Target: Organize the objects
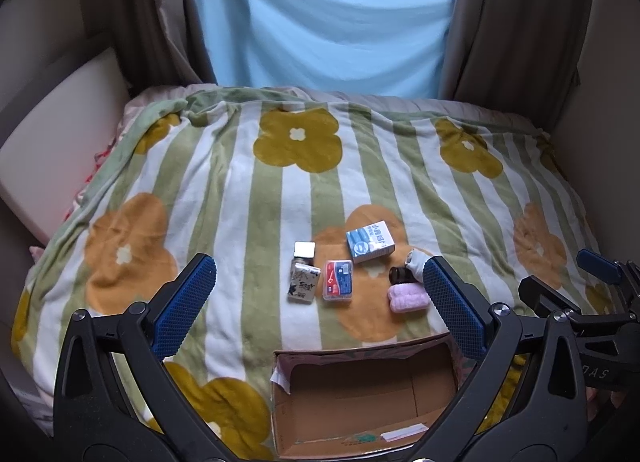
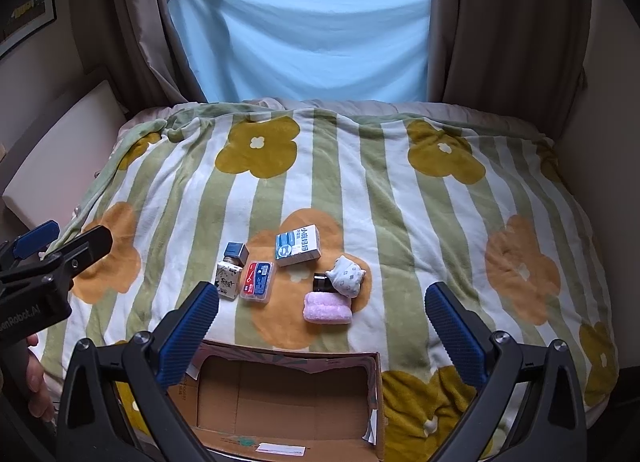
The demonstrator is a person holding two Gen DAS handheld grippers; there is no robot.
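Several small objects lie on a flowered blanket (image 1: pixel 248 198): a blue-white carton (image 1: pixel 370 241), a red clear-lidded case (image 1: pixel 338 280), a small glass bottle with a square cap (image 1: pixel 304 276), a dark jar (image 1: pixel 400 275), a patterned white sock (image 2: pixel 346 276) and a folded pink cloth (image 1: pixel 407 299). They also show in the right wrist view, carton (image 2: pixel 298 245), case (image 2: pixel 258 283), bottle (image 2: pixel 232 272), jar (image 2: pixel 322 283), cloth (image 2: pixel 327 308). An open cardboard box (image 1: pixel 280 402) sits in front of them, also in the right wrist view (image 2: pixel 378 390). My left gripper (image 1: pixel 316 302) and right gripper (image 2: pixel 322 326) are open and empty, above the box.
The blanket (image 2: pixel 400 190) covers a bed that fills the view. A blue sheet (image 1: pixel 320 22) hangs across the window behind, between brown curtains (image 1: pixel 516 22). A pale cushion (image 1: pixel 60 142) leans at the left.
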